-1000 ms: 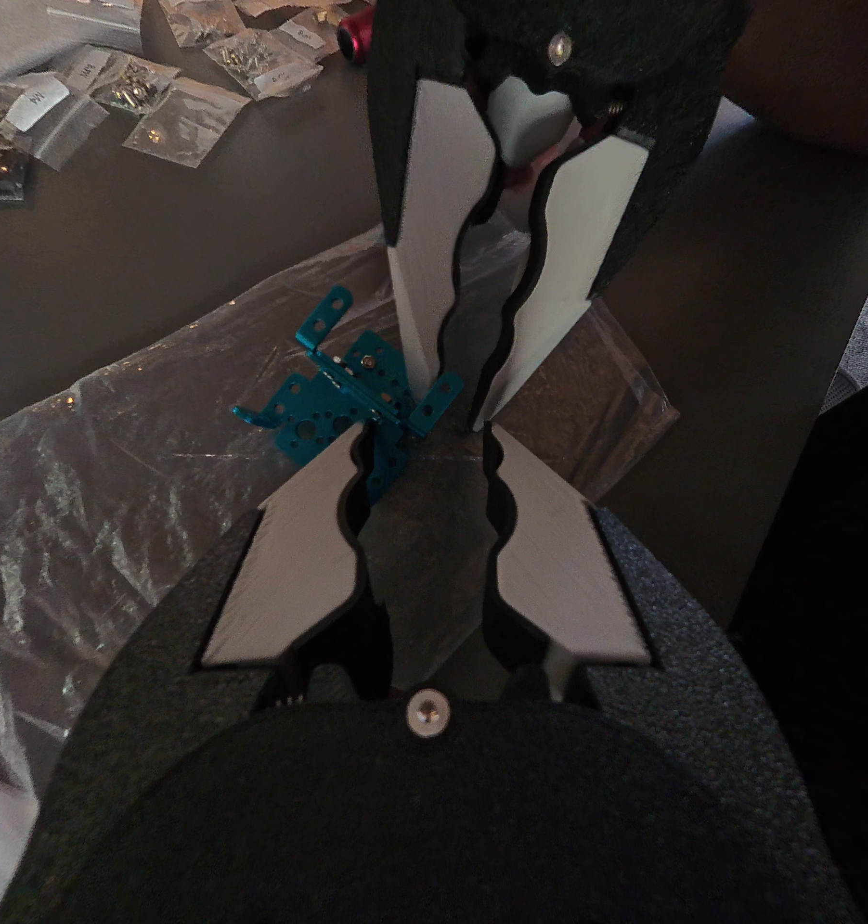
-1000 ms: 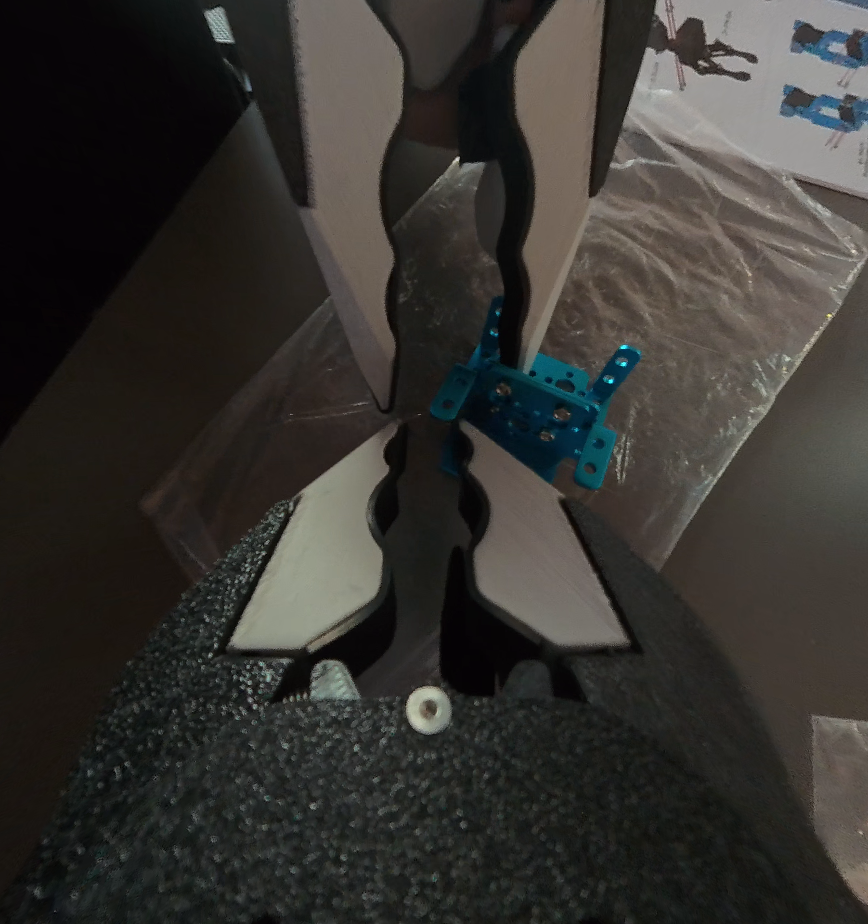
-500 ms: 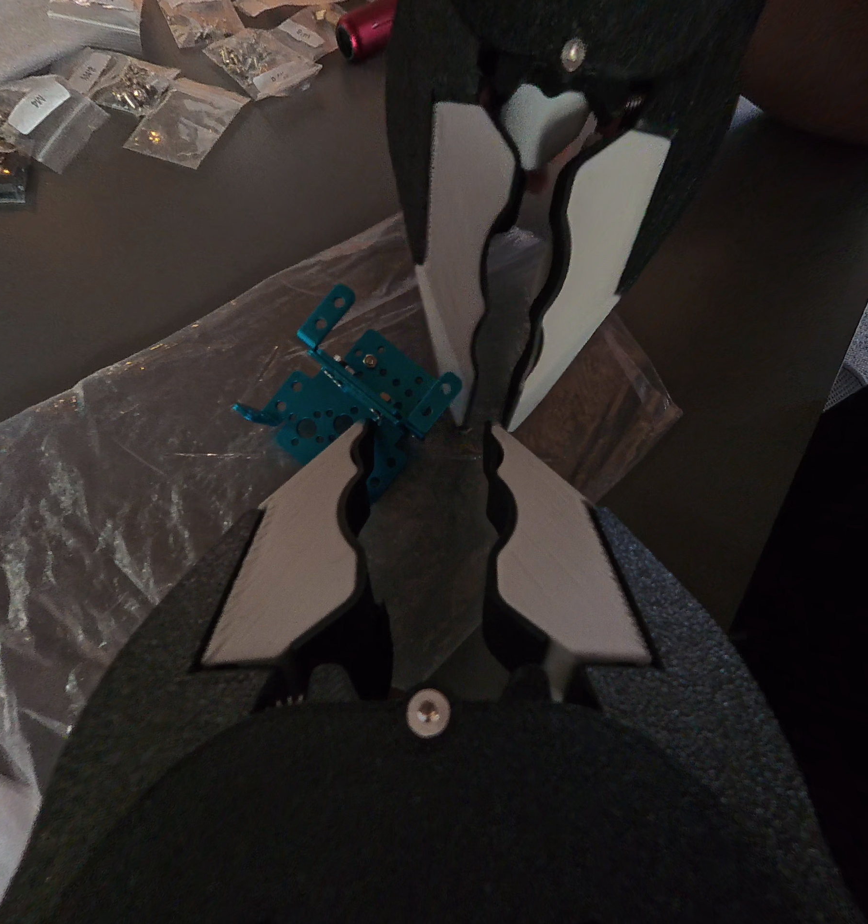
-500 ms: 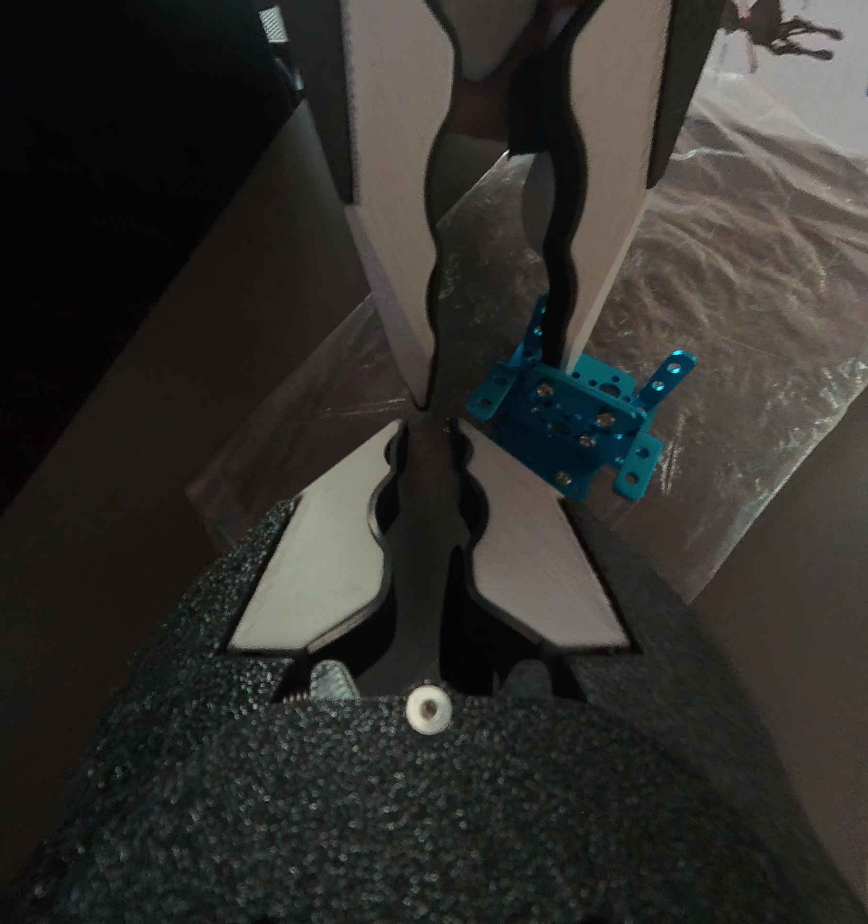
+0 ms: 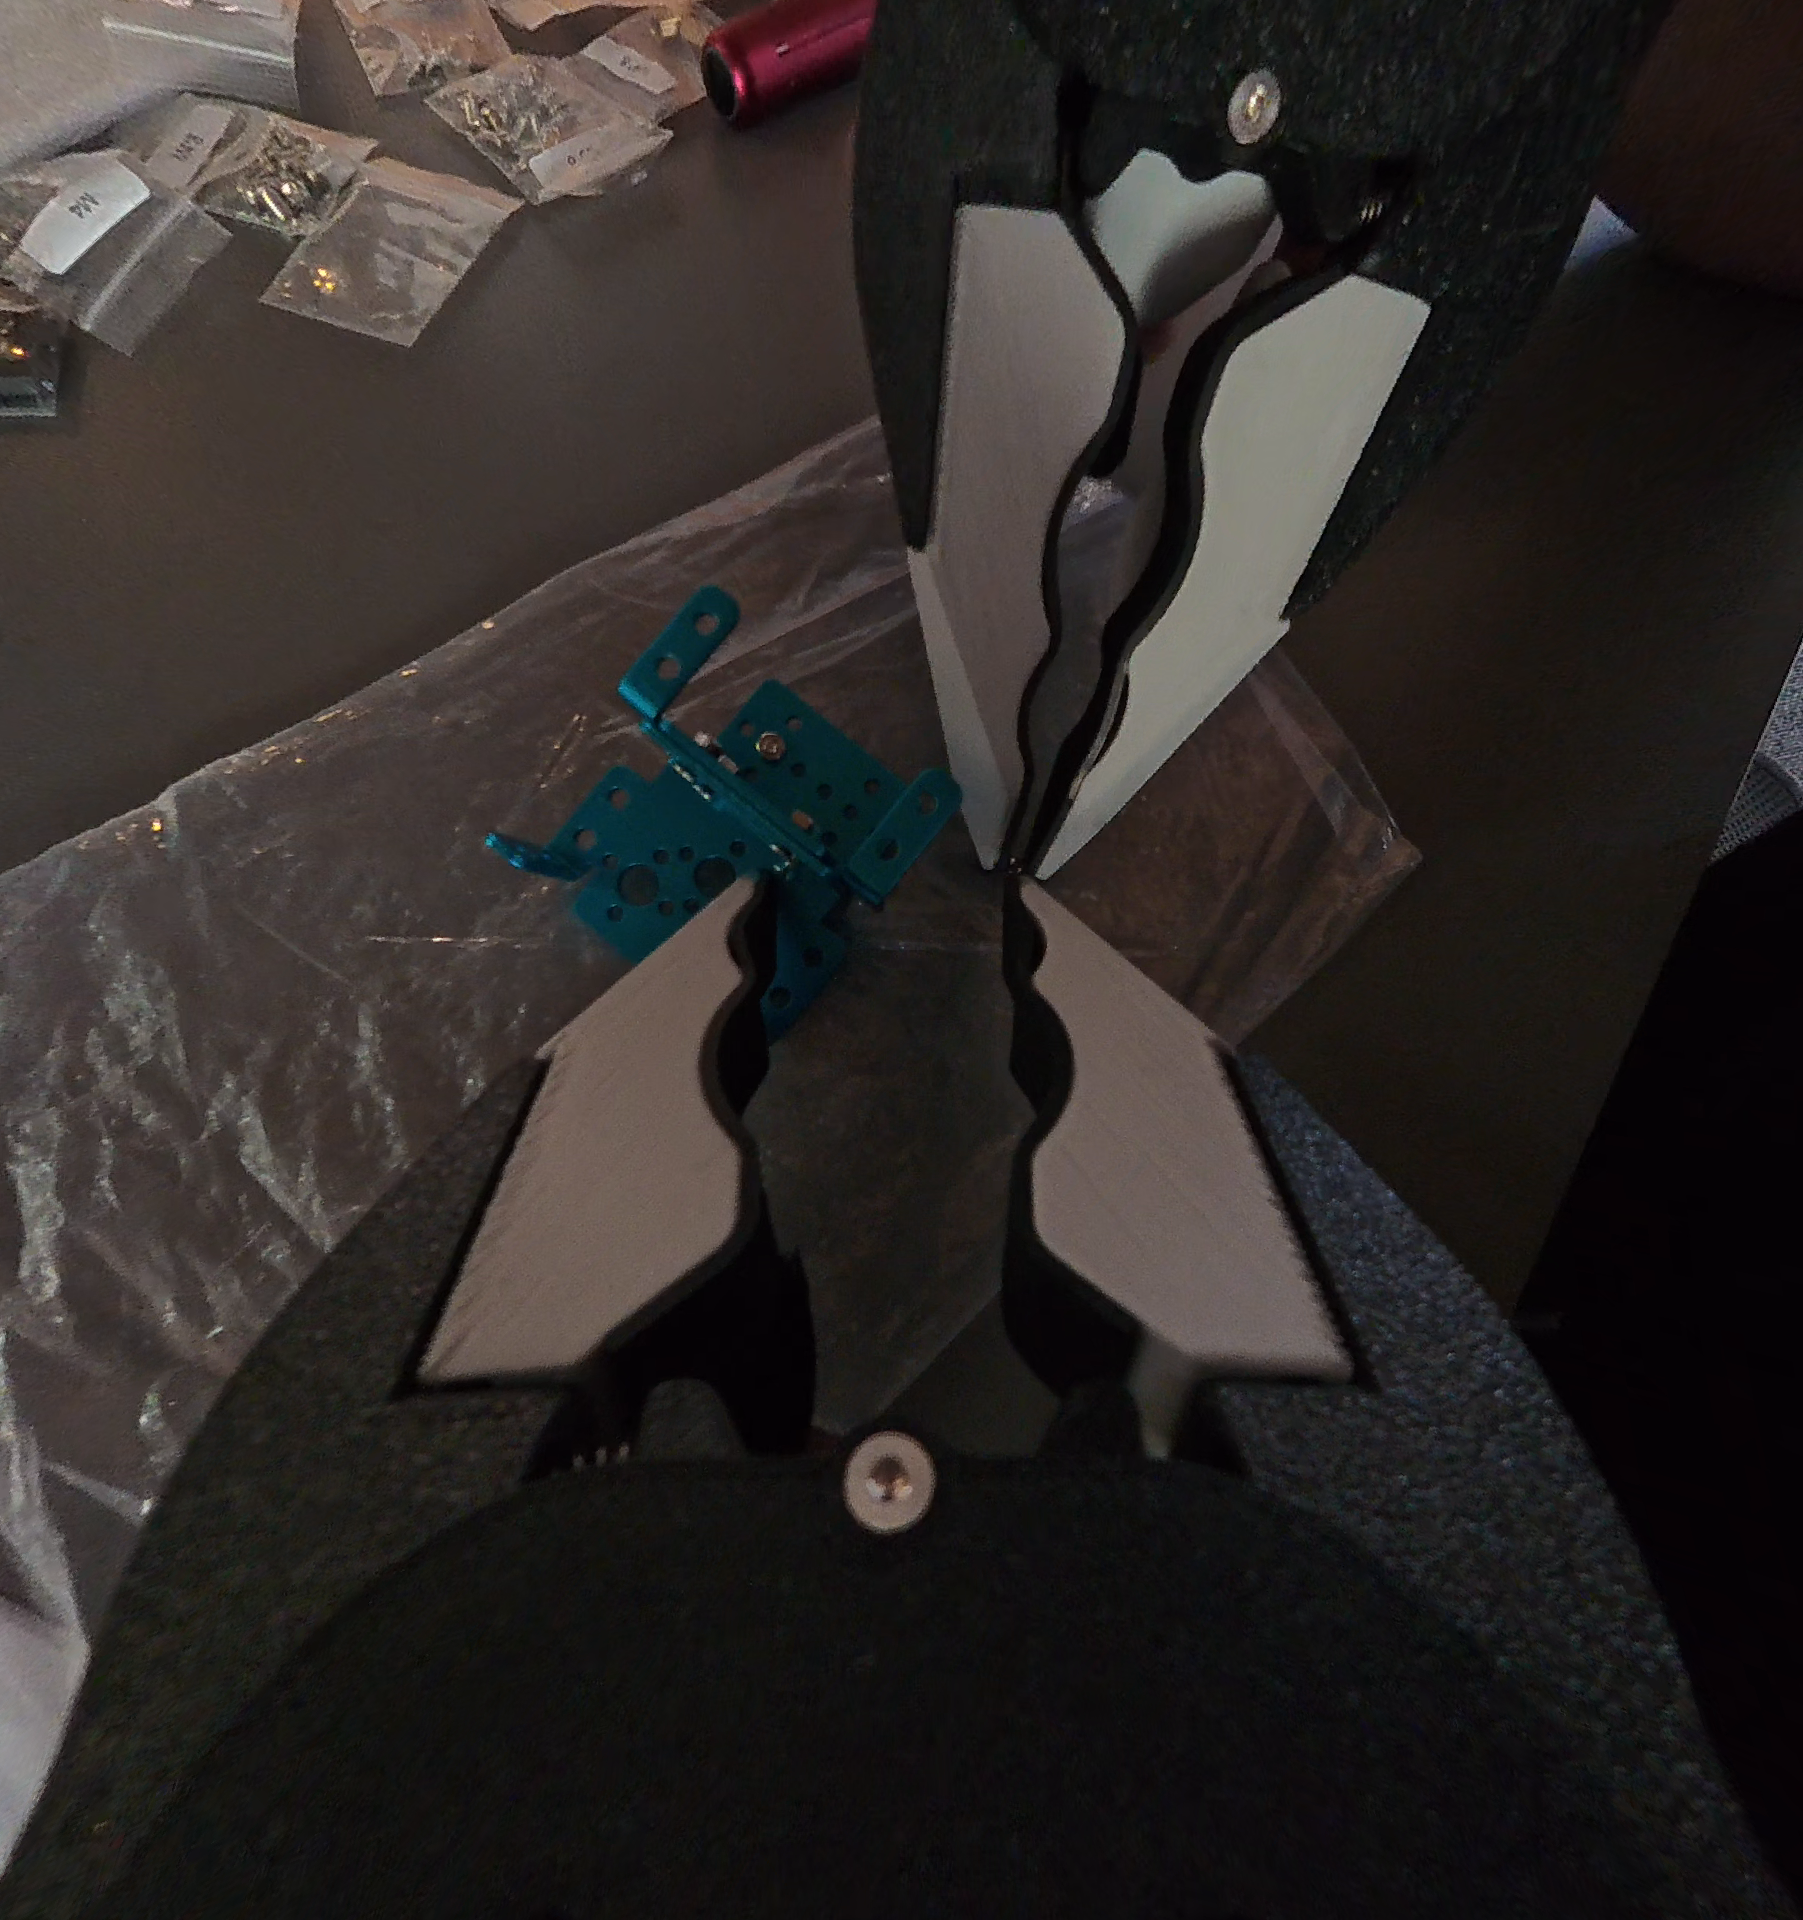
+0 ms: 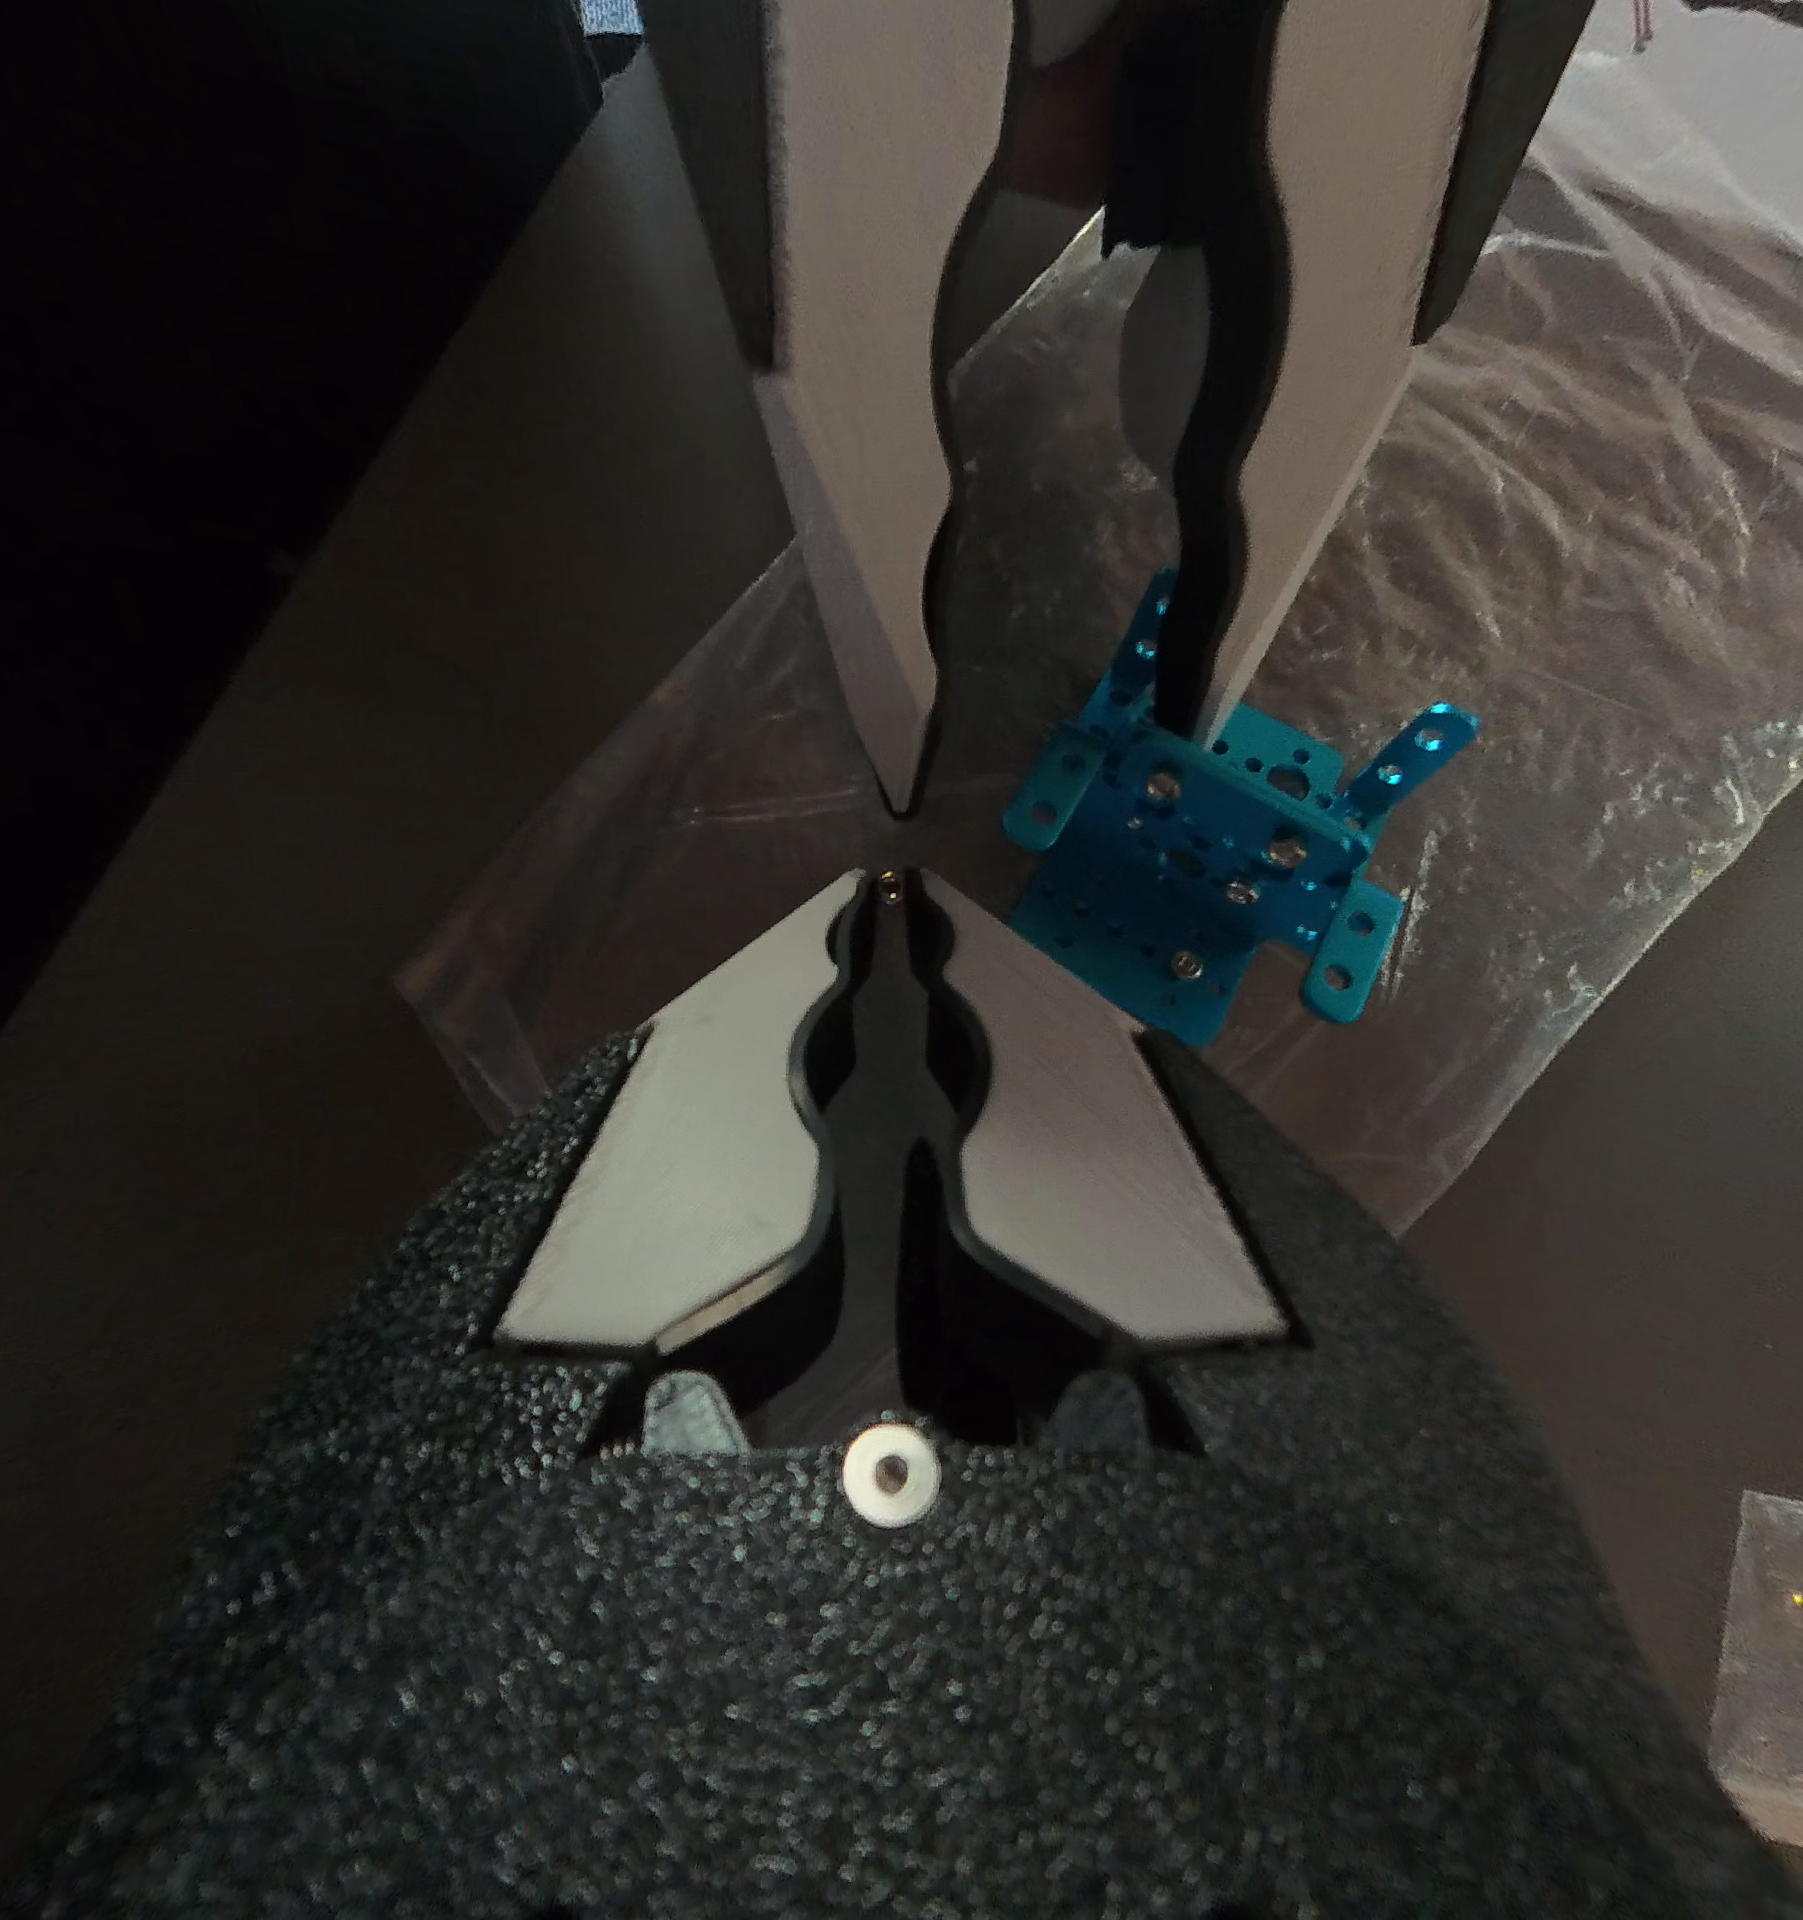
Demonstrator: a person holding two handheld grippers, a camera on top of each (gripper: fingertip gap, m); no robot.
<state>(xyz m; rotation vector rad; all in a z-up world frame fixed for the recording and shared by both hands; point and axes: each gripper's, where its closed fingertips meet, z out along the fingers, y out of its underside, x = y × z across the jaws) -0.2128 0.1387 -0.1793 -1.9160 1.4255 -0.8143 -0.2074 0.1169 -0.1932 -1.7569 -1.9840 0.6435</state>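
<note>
A blue perforated metal bracket assembly (image 5: pixel 731 821) with small screws lies on a clear plastic sheet (image 5: pixel 253 987); it also shows in the right wrist view (image 6: pixel 1188 873). My left gripper (image 5: pixel 881 904) is open and empty, and one fingertip (image 6: pixel 1203 717) stands at the bracket's near edge. My right gripper (image 6: pixel 889 881) is shut on a tiny brass screw (image 6: pixel 889 885) pinched at its fingertips. It points tip to tip at my left gripper's other finger, just beside the bracket. In the left wrist view the right gripper (image 5: pixel 1011 862) comes down from above.
Several small bags of screws (image 5: pixel 377 239) and a red cylinder (image 5: pixel 783 52) lie at the far side of the dark table. Another small clear bag (image 6: pixel 1801 1683) lies near my right gripper. The table edge (image 5: pixel 1759 623) runs close on the right. Only a small space, under 4 cm, lies between the two pairs of fingers.
My right gripper has closed its fingers and shifted sideways away from the bracket, toward my left gripper's other fingertip. My left gripper and the bracket have stayed put.
</note>
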